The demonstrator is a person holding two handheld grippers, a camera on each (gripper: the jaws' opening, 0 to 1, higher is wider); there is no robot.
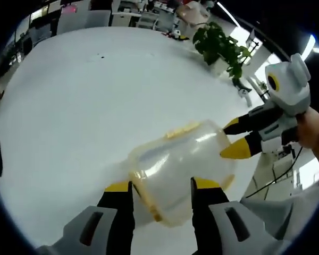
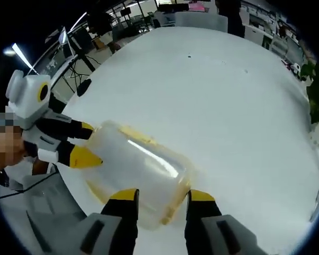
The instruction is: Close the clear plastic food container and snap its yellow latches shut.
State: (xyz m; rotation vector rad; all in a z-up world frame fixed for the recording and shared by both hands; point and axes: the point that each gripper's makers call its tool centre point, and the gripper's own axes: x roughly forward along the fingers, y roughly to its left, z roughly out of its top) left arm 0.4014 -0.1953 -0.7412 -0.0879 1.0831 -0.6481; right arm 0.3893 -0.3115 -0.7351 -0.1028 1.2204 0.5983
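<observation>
The clear plastic container (image 1: 186, 159) lies on its side over the white table (image 1: 85, 106), lid on. One yellow latch (image 1: 183, 129) shows on its upper edge and another (image 1: 149, 204) by my left jaw. My left gripper (image 1: 160, 185) straddles the near end, its yellow-tipped jaws pressed to both sides. My right gripper (image 1: 235, 139) comes in from the right and pinches the far end. In the right gripper view the container (image 2: 133, 164) sits between my right gripper's (image 2: 162, 195) jaws, and the left gripper (image 2: 84, 142) holds the other end.
A potted plant (image 1: 223, 45) stands at the table's far right edge. A small black object (image 2: 84, 86) lies near the table's rim. Office desks and chairs (image 1: 143, 16) lie beyond the table. A person's hand (image 1: 313, 133) holds the right gripper.
</observation>
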